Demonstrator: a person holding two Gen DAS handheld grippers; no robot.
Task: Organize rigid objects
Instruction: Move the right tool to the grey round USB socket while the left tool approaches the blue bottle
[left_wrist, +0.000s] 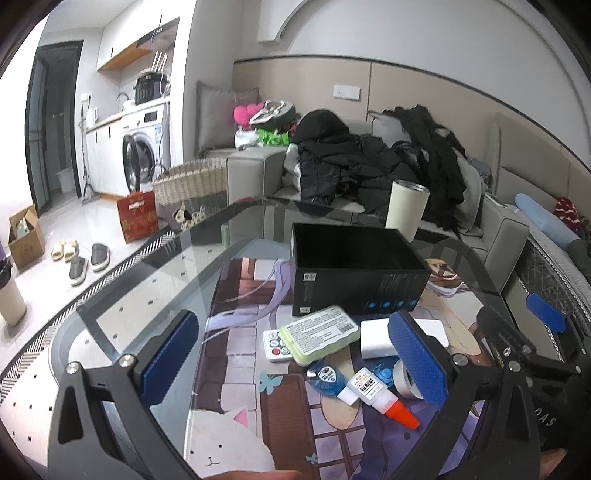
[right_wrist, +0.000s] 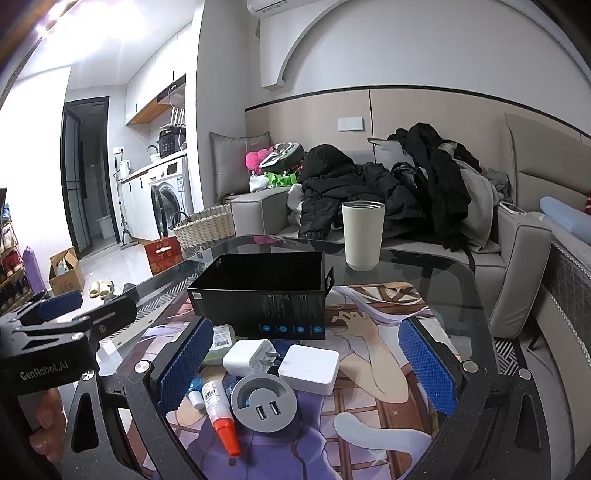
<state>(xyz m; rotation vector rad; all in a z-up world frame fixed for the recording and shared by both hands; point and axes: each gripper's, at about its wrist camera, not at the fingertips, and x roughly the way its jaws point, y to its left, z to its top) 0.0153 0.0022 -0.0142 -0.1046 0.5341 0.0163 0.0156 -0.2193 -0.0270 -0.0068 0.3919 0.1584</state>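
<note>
Black box (right_wrist: 266, 295) open-topped on glass table (left_wrist: 155, 280), chargers (right_wrist: 280, 360), glue bottle (right_wrist: 218, 410) and green case (left_wrist: 319, 334) clustered just before it; left gripper (left_wrist: 291, 354) and right gripper (right_wrist: 306, 363) both spread wide, empty.

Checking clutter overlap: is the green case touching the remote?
Touching: in the left wrist view the green case lies overlapping the white remote, covering its right part.

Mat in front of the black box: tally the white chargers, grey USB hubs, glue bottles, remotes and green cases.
White chargers: 2
Grey USB hub: 1
Glue bottle: 1
Remote: 1
Green case: 1
Total: 6
</note>
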